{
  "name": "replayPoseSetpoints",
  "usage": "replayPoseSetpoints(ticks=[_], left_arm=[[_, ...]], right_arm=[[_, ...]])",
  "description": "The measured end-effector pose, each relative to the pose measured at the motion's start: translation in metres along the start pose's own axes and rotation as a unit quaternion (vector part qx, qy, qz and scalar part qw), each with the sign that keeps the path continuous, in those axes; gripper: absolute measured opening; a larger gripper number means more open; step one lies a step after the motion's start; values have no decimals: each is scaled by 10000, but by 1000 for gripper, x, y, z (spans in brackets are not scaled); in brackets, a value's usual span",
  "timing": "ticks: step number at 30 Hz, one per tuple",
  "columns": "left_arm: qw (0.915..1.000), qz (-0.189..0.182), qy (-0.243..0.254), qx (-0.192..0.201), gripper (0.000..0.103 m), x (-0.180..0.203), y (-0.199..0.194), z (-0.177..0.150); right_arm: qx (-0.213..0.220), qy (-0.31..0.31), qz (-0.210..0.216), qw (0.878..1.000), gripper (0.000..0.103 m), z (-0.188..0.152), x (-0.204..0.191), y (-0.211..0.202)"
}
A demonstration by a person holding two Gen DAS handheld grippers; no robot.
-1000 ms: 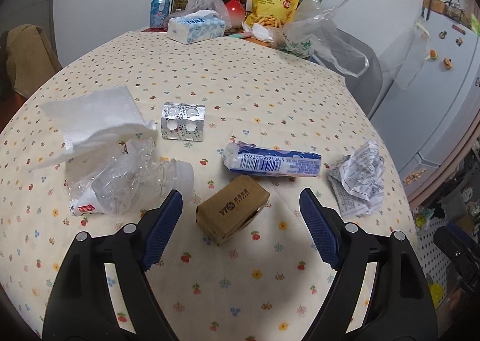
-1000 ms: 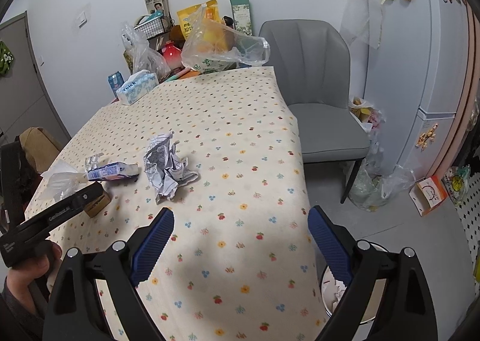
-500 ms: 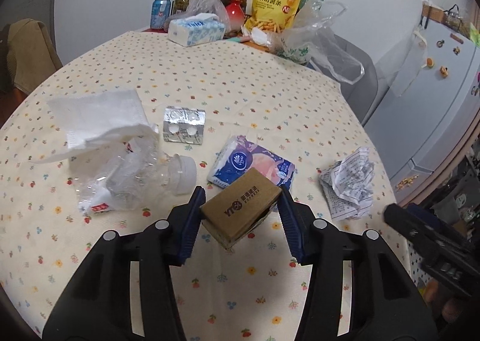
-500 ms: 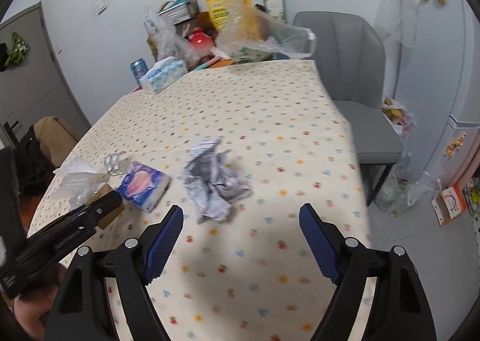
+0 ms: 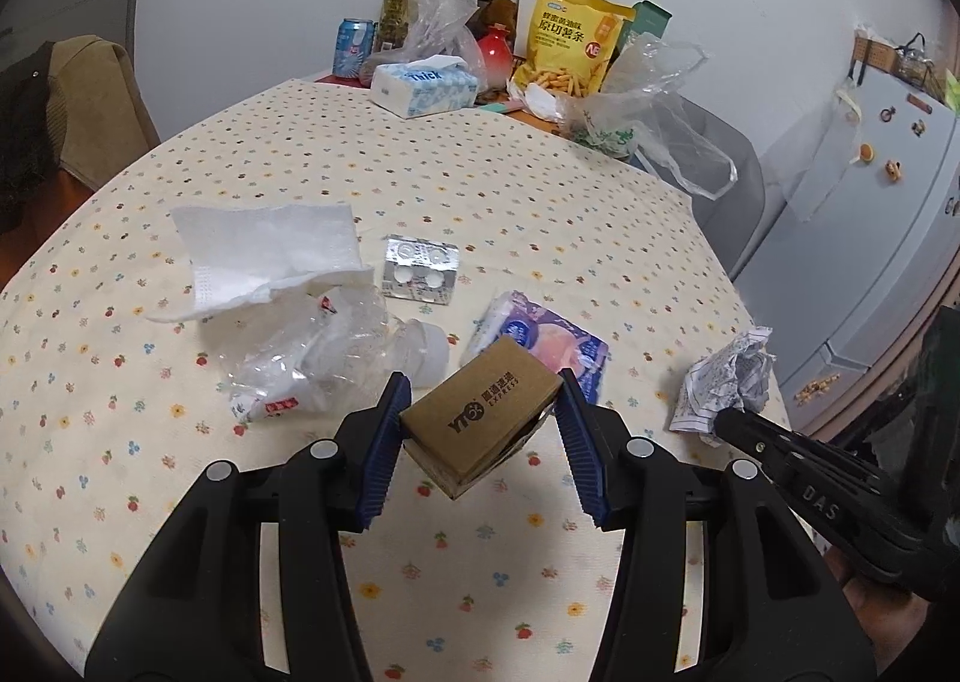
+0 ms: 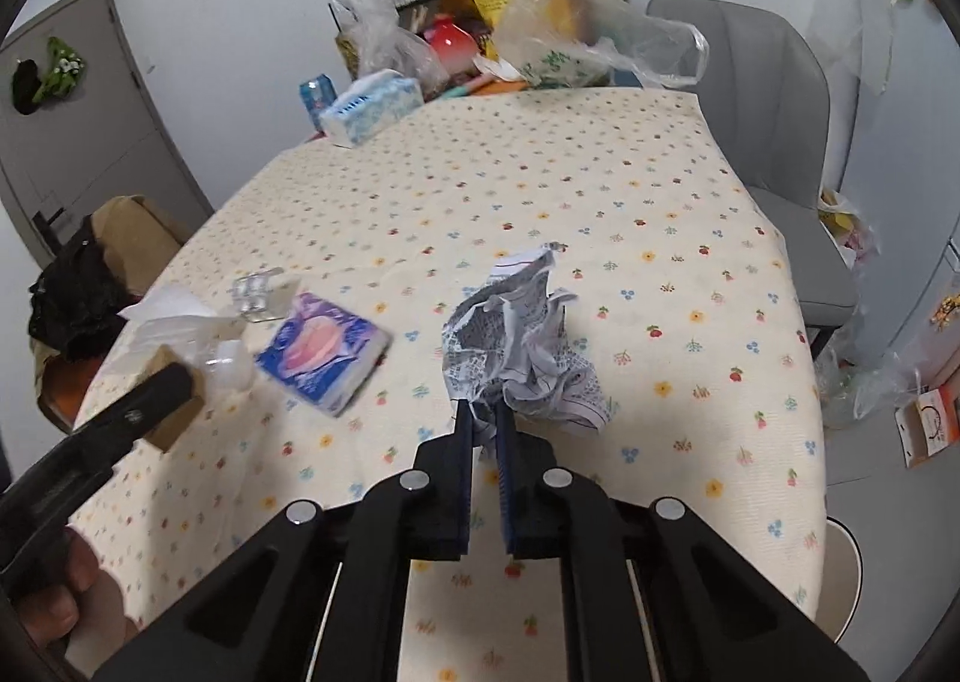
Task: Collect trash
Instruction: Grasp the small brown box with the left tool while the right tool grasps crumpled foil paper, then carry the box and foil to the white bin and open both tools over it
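Both wrist cameras look steeply down, close over the cream flower-print tablecloth (image 5: 540, 190). Shared: purple tissue pack (image 5: 564, 349) (image 6: 324, 352), crumpled printed paper (image 5: 729, 382) (image 6: 522, 340).

Both grippers clamped, angled down.
Left gripper (image 5: 482, 417) grips small box; right gripper (image 6: 483, 423) jaws just closed, pinching paper.

Soft, even indoor light fell without glare; fisheye bending darkened the corners, and both views looked slightly soft.
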State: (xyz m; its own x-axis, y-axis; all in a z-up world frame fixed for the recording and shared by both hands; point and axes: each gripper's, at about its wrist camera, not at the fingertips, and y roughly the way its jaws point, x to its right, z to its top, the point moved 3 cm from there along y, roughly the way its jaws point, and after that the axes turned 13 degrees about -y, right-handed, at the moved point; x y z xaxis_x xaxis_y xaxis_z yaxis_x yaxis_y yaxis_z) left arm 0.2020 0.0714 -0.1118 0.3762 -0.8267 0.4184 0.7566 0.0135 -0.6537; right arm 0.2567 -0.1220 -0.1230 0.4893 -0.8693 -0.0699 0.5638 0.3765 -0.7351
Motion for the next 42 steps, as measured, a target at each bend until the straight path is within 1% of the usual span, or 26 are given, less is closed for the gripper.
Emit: replayPoseSetpoints(ticks=[10,17,26,37,42], left_arm=[[9988,-289,390,-96,50,46,-5,-26],[9969,-487,603,-149,50,76,-8,-41],[9913,-814,972,-366,50,125,-3,-68],[9791,-1157,1513,-709,50,192,12,-107],[9735,-1259,1709,-845,50,216,18,-123]], right_arm=[[313,138,-112,9994,8,-24,17,-57],[459,313,-358,9978,8,-41,43,-92],[470,773,-841,9923,8,-78,99,-126],[338,1548,-1422,9771,8,-135,181,-153],[230,1843,-1595,9696,8,-157,210,-154]])
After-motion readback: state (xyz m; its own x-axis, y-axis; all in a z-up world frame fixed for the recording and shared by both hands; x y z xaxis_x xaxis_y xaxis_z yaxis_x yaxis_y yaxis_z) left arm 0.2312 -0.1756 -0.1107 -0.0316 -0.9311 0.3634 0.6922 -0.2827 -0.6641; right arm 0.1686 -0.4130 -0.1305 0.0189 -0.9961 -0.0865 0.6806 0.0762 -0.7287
